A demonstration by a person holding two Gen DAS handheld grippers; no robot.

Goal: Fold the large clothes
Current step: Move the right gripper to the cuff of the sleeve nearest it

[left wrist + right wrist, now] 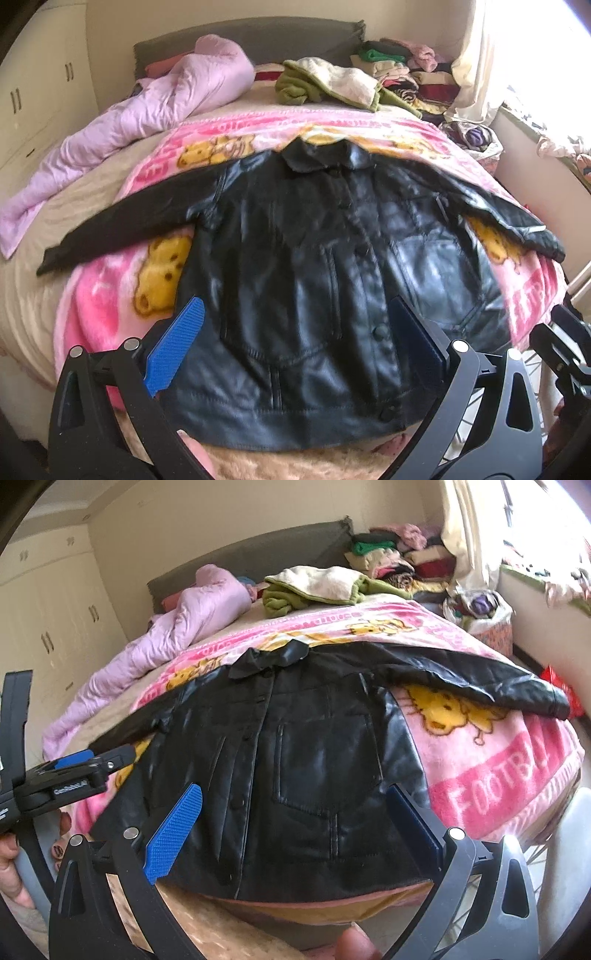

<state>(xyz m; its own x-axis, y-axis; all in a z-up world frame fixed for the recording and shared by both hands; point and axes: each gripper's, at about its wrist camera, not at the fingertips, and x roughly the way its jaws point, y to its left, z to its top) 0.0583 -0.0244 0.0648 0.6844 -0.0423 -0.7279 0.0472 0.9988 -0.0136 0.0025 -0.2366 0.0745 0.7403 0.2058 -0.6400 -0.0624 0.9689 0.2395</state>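
Note:
A black leather jacket (314,266) lies flat, front up and buttoned, on a pink bear-print blanket (110,295) on the bed; it also shows in the right wrist view (295,760). Both sleeves spread out sideways. My left gripper (295,325) is open and empty, hovering above the jacket's hem, blue pads (173,347) wide apart. My right gripper (295,812) is open and empty above the jacket's right lower part. The left gripper (88,760) also shows at the left of the right wrist view.
A lilac quilt (147,107) lies along the bed's left side. A green and cream garment (332,81) lies near the grey headboard (251,37). Stacked folded clothes (406,70) sit at the back right. Cupboards (37,92) stand to the left, a bright window to the right.

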